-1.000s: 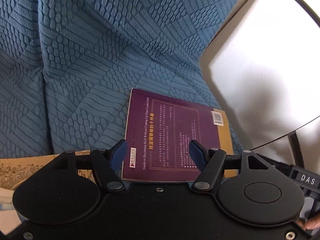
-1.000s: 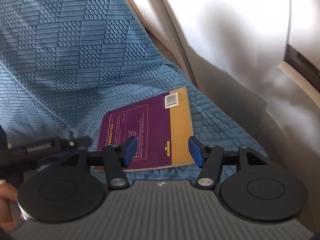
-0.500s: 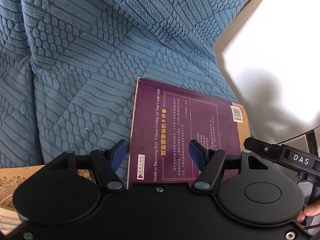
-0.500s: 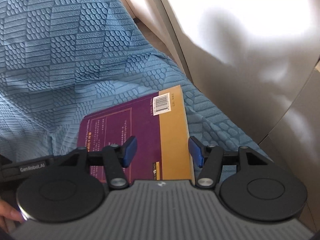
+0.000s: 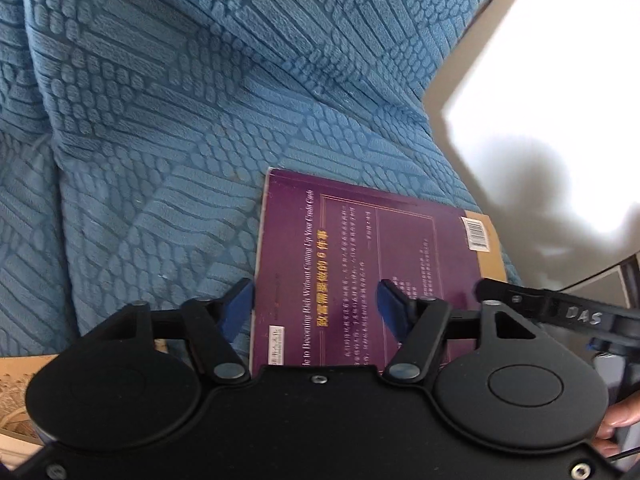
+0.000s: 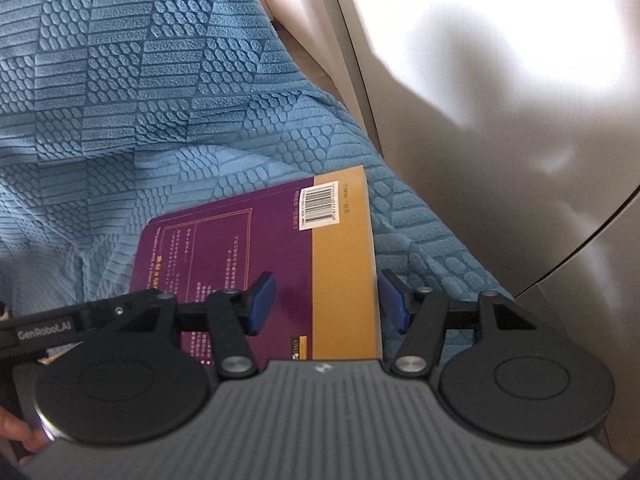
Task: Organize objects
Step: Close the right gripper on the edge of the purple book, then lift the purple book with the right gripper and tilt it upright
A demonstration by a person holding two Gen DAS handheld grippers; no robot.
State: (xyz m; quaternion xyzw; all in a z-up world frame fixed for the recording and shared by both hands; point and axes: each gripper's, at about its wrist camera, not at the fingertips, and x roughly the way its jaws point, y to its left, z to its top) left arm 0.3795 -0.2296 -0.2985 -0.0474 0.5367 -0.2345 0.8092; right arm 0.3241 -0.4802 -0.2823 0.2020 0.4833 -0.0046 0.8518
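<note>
The purple paperback (image 5: 372, 276) lies flat on the blue textured cover (image 5: 168, 128). Your left gripper (image 5: 316, 304) and right gripper (image 6: 326, 300) straddle opposite edges, jaws closing, probably not yet pinching, for a two-sided lift.

We see a book (image 5: 360, 264) with a smooth, slightly glossy paper cover on a rough, embossed blue cloth cover (image 5: 168, 128). Gripper bodies look like matt black plastic; fingertips (image 6: 262, 304) are blue and rubbery.

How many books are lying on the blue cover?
1: the purple-and-tan paperback book lies flat on the blue textured cover. A tan patterned item at lower left may be another.
</note>
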